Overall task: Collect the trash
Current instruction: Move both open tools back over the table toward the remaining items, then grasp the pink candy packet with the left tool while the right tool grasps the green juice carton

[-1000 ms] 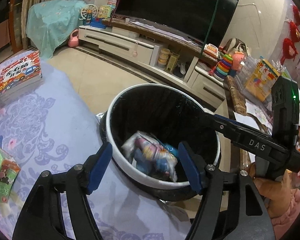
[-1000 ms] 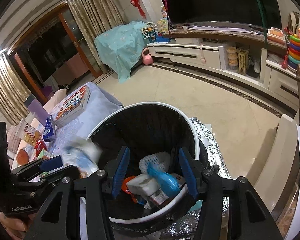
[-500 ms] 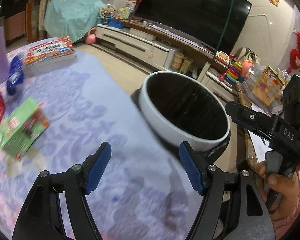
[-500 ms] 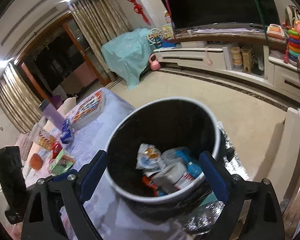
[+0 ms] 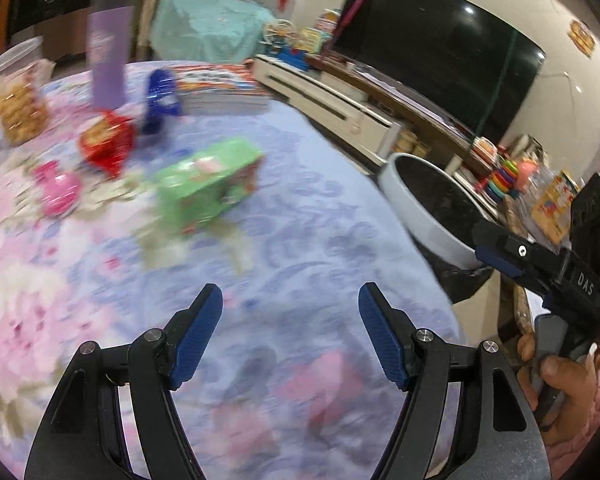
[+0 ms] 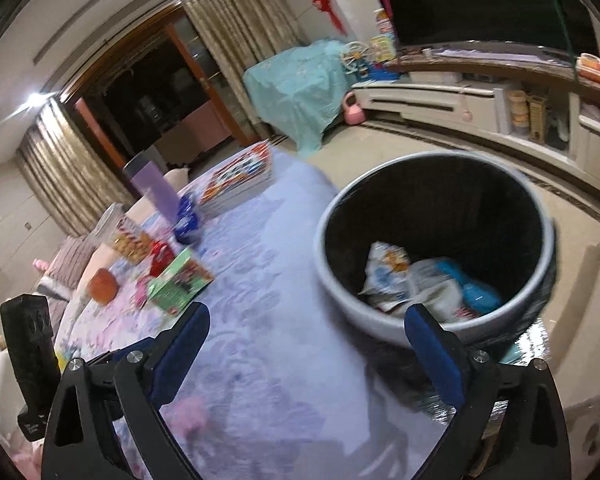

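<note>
My left gripper (image 5: 290,336) hovers open over the floral tablecloth (image 5: 308,216) with nothing between its blue pads. Ahead of it on the table lie a green carton (image 5: 208,184), a red snack packet (image 5: 108,144), a pink item (image 5: 58,190) and a blue packet (image 5: 160,100). The white-rimmed trash bin (image 6: 332,272) stands off the table's right edge, with several wrappers (image 6: 412,280) inside it. My right gripper (image 6: 306,344) hangs before the bin, its jaws opening and empty. In the left wrist view the right gripper (image 5: 500,256) reaches over the bin (image 5: 432,224), held by a hand (image 5: 560,376).
At the table's far side stand a purple cup (image 5: 106,68), a clear cookie jar (image 5: 18,100) and a stack of books (image 5: 220,88). A round orange item (image 6: 102,286) lies near the carton (image 6: 180,280). A TV cabinet (image 6: 440,104) and bare floor lie beyond the bin.
The left gripper swung left from above the bin to over the table. The right gripper's jaws spread wide, let its blue item fall into the bin, and drew back from it.
</note>
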